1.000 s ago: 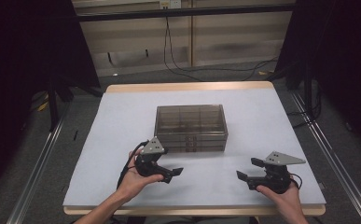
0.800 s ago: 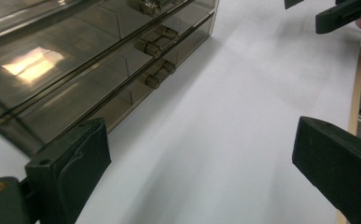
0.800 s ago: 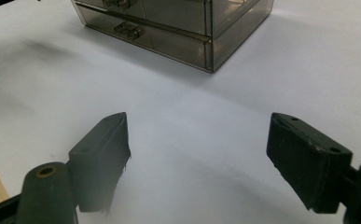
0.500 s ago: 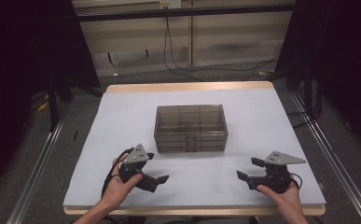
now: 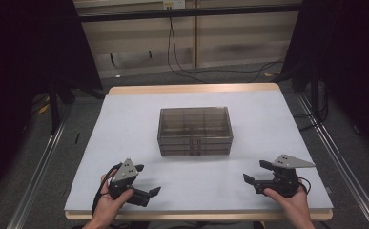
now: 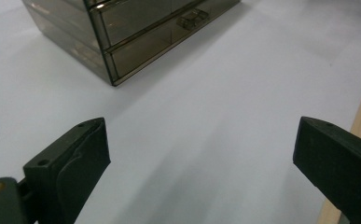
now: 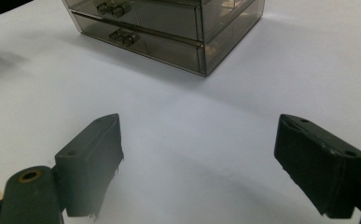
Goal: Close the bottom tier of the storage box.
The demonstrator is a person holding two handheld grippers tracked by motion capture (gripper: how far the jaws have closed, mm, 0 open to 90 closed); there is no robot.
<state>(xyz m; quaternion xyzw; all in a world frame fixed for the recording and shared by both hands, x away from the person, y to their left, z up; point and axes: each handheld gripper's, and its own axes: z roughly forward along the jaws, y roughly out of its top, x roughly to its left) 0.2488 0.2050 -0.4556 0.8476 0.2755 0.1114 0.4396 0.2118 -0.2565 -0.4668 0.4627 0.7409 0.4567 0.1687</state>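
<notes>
Box (image 5: 195, 130): smoky clear drawer unit, mid-table, drawers shut, contents unclear.
Left gripper (image 5: 147, 181): jaws wide, empty.
Right gripper (image 5: 256, 172): jaws wide, empty.

My bench in a recording lab, not a home or a shop.

I work at a table (image 5: 125, 124) covered by a plain white sheet with a bare wooden edge, boxed in by black curtains (image 5: 29, 57) on both sides. Loose cables (image 5: 191, 67) trail over the grey floor (image 5: 139, 78) behind it, metal rails (image 5: 39, 167) run along the sides, and a power socket (image 5: 174, 4) sits on the pale panelled wall (image 5: 239, 47). Each of my 2 hands carries a cabled gripper topped by a grey plate.
</notes>
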